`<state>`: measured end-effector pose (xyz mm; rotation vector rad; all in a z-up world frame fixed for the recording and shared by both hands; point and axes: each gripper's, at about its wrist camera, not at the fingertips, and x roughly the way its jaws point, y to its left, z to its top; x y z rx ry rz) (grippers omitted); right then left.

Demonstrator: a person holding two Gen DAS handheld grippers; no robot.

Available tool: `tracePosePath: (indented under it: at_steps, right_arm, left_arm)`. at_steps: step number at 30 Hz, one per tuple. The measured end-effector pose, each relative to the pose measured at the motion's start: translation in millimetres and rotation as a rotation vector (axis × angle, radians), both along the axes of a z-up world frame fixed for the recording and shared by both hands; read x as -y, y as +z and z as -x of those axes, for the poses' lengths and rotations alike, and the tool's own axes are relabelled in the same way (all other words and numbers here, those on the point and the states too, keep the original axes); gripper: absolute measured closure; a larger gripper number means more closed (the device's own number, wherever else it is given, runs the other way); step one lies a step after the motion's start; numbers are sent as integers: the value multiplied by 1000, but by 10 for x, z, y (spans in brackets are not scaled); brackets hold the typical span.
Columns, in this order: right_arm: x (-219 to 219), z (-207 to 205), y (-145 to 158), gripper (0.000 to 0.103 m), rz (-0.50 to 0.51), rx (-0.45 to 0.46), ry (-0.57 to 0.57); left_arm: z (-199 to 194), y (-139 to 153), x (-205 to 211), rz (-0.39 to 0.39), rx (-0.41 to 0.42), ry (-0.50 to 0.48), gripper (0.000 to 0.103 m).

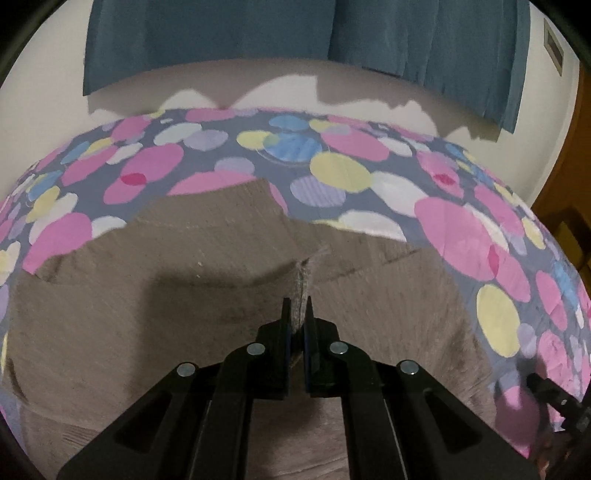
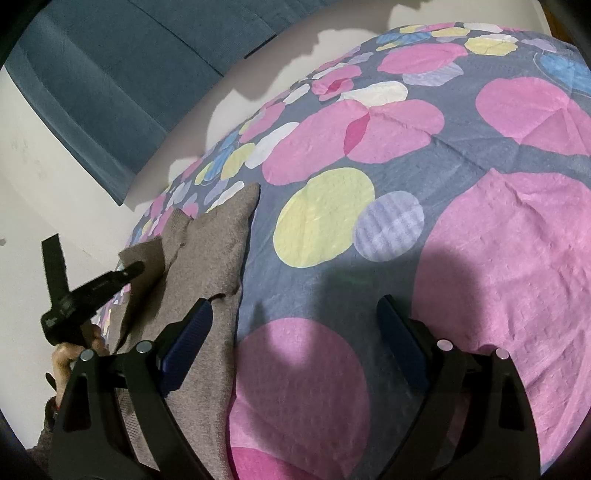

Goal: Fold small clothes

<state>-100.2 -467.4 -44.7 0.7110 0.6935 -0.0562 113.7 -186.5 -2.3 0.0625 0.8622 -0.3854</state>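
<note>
Grey-brown knit garment: lies on a bed under a dotted bedsheet of pink, yellow, blue and lilac circles on slate grey. In the left wrist view it fills the lower half of the frame, partly folded, with angular edges toward the far side. In the right wrist view its long axis runs away from the camera along the sheet's left side, one corner pointing to the far edge; which end is neck or hem cannot be told.

Left hand-held gripper: jaws nearly together, pinching a raised ridge of the knit between them.

Right hand-held gripper: jaws wide apart, nothing between them; it hovers over the sheet, its left finger over the garment's edge.

Surroundings: teal curtain on a white wall behind the bed.

No containers in view.
</note>
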Motion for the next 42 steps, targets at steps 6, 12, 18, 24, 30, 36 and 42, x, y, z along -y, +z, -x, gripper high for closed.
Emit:
tracePosePath:
  at_steps: [6,12,18,24,30,36,42]
  right_arm:
    - [1,1,2,12,-1,1,0]
    - [-9,6,5,12,-3,10,-3]
    - [-52,6,124,13,15,-21,-4]
    - [-470,-312,643,15,-7,54,127]
    - [-939,-1181,447,36,-113,-33,282]
    - [-1228,-1852,30,40,-163,-165,298]
    - [-1389,-2038,0,97,-74,-190,313]
  left_arm:
    - [37,-232,154,-31,-28,-20,94]
    - [224,-174,155,-37,-8,-74,56]
    - [536,144,-427,-39,71,-97,40]
    - [707,126,-1615,-162,120,74,40]
    - [606,-93,-2642,-207,59,315,40]
    - [449,-230,-3013,-167,3,403,40]
    - [369,-291,-3077,-141,-22,414,40]
